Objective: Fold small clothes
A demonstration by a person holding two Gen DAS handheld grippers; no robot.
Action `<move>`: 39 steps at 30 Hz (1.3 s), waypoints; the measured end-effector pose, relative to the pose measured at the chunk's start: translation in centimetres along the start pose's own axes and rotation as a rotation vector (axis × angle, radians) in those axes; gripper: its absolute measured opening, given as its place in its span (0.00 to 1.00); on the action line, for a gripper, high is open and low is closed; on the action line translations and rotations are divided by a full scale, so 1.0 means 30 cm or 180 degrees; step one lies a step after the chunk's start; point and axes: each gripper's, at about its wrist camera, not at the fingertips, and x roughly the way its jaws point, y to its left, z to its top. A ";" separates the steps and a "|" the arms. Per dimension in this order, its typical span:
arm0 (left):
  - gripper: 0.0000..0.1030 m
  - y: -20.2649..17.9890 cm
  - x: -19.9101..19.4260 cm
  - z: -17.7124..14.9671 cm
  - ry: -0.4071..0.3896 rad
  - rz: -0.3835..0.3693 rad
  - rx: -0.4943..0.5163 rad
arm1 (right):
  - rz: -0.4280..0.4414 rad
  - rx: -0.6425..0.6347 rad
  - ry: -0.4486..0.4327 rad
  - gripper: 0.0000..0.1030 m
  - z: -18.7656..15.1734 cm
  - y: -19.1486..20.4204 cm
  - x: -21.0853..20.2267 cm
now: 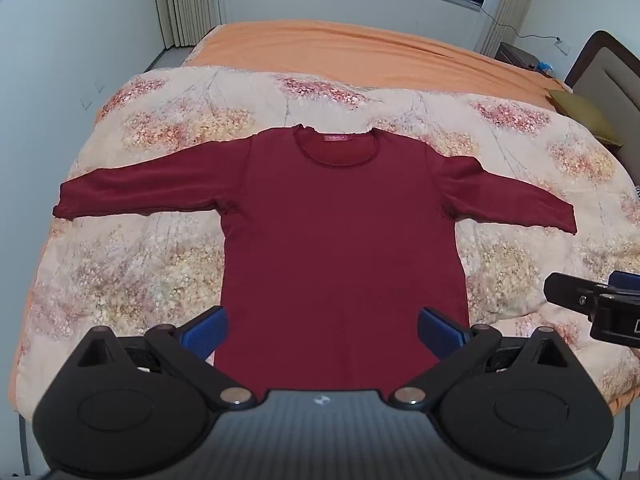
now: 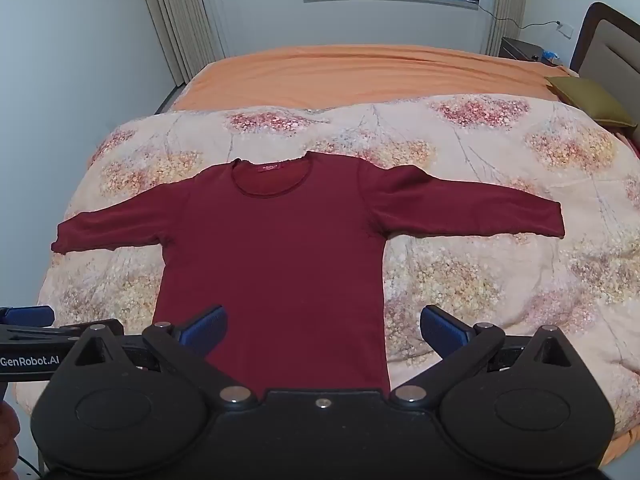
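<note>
Overhead, an orange-sheeted bed point(image 2: 340, 76) fills the room, a floral quilt point(image 2: 480, 280) spread across it. Ahead of both jaws, a maroon long-sleeved top point(image 1: 344, 248) lies flat, sleeves outstretched. Left gripper point(image 1: 322, 334) and right gripper point(image 2: 324, 330) stand wide apart, holding nothing.

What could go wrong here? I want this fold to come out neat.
The shirt lies on a soft, puffy quilt, so the open fingers may pinch quilt along with shirt. The long sleeves are spread wide and could drag or bunch when lifted. The hem sits near the bed's edge and might slip off.
</note>
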 end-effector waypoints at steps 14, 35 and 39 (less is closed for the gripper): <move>1.00 0.018 0.019 0.013 0.0057 -0.0164 -0.0085 | -0.0021 0.0054 -0.0018 1.00 0.005 -0.017 0.005; 1.00 0.018 0.035 0.017 0.0084 -0.0163 -0.0077 | -0.0008 0.0080 -0.0006 1.00 0.013 -0.023 0.011; 1.00 0.015 0.034 0.019 0.0077 -0.0167 -0.0077 | -0.0010 0.0077 -0.0006 1.00 0.014 -0.022 0.010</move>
